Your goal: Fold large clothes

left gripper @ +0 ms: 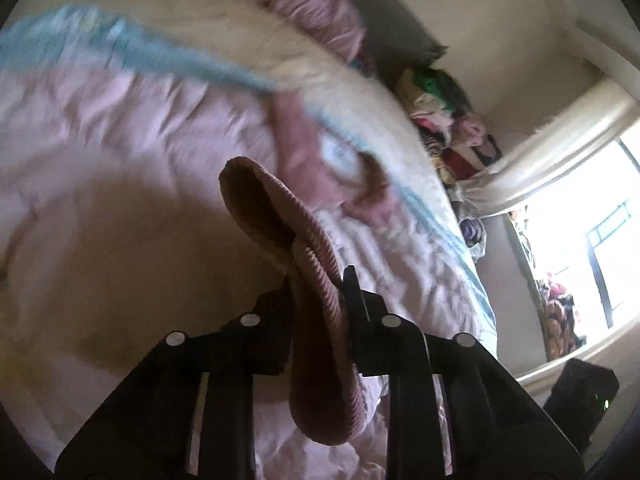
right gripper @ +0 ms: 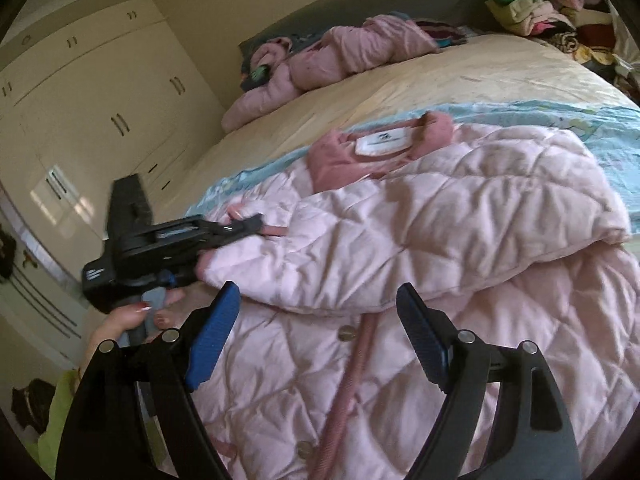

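A: Where's open room around the coat (right gripper: 400, 216)?
B: Beyond its collar, bare cream bed (right gripper: 400, 80). Beside its near-left edge, the left gripper (right gripper: 256, 222) blocks; past its far-right corner, a clothes pile (right gripper: 532, 12)

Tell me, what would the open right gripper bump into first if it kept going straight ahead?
Probably the pink quilted coat on the bed: the right gripper points down at its folded-over part. Depth is hard to judge here.

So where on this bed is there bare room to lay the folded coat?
Free: the cream bedspread between the quilted pink coat and the pink bundle by the headboard. Crowded: the near half under the coat, and the clothes pile beside the far corner.
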Demonstrator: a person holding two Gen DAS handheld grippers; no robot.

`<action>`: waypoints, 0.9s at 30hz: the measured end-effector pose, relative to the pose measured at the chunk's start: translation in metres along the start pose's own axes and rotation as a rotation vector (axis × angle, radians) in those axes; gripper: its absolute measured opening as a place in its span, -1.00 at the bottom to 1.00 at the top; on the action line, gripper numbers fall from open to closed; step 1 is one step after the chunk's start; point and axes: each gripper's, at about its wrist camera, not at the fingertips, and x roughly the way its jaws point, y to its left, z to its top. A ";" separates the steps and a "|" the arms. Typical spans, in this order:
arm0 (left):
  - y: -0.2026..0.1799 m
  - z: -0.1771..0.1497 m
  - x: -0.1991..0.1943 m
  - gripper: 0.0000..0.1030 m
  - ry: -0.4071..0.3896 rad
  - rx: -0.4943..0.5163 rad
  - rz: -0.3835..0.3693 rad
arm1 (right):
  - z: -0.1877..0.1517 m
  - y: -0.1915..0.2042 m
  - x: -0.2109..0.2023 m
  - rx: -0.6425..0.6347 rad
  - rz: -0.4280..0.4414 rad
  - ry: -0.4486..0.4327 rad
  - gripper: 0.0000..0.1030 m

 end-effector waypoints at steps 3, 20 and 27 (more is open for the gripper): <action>-0.022 0.009 -0.023 -0.80 -0.084 0.103 0.011 | 0.006 -0.009 -0.007 0.028 -0.010 -0.020 0.55; 0.004 0.025 -0.043 -0.82 -0.171 0.097 0.143 | 0.067 -0.115 -0.060 0.141 -0.343 -0.164 0.54; 0.019 0.016 -0.023 -0.82 -0.114 0.101 0.208 | 0.070 -0.111 0.000 0.086 -0.338 -0.044 0.54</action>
